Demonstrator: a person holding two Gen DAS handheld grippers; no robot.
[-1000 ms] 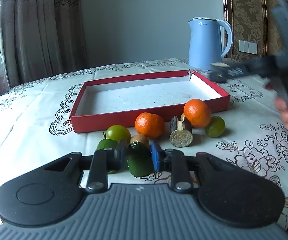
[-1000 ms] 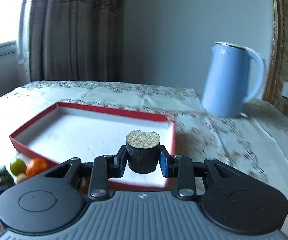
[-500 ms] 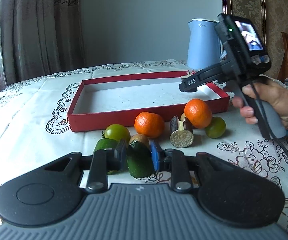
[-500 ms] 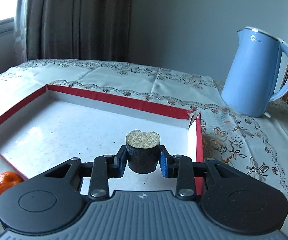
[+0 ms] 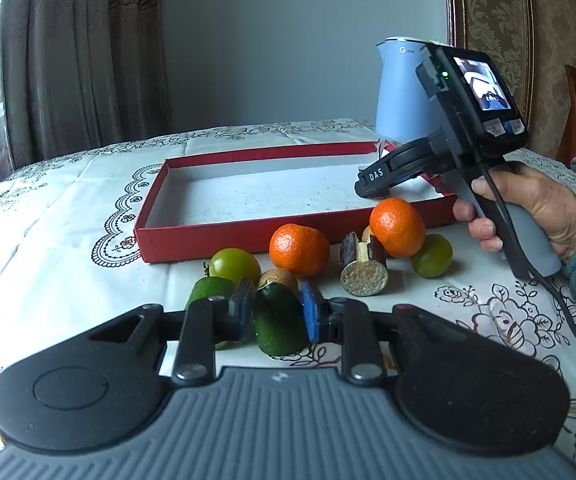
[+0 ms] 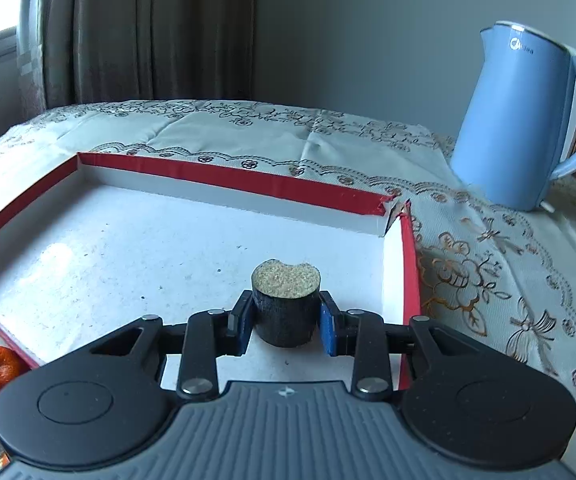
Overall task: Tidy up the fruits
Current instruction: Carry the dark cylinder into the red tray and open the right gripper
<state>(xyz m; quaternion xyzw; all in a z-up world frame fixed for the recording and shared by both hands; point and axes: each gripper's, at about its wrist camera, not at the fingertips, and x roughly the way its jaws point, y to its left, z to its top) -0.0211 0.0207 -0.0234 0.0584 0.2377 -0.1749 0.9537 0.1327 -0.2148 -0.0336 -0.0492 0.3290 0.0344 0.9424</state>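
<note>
My left gripper (image 5: 276, 314) is shut on a dark green avocado (image 5: 279, 325) low over the tablecloth, in front of the fruit pile. In that pile lie two oranges (image 5: 299, 249) (image 5: 397, 222), two green citrus fruits (image 5: 234, 266) (image 5: 432, 255), a second avocado (image 5: 208, 290), a small brown fruit (image 5: 279, 278) and a dark sugarcane piece (image 5: 364, 268). My right gripper (image 6: 286, 318) is shut on another dark sugarcane piece (image 6: 286, 308), held over the right end of the red box (image 6: 224, 176). The box's white floor holds no fruit.
A light blue kettle (image 6: 528, 120) stands behind the box's right corner. The right gripper's body (image 5: 460, 128) and the hand (image 5: 536, 208) holding it hang above the box's right end in the left wrist view. Curtains hang behind the table's far edge.
My right gripper carried the sugarcane piece leftward and down, from outside the box's right corner to over its floor. The left gripper and its avocado stayed still.
</note>
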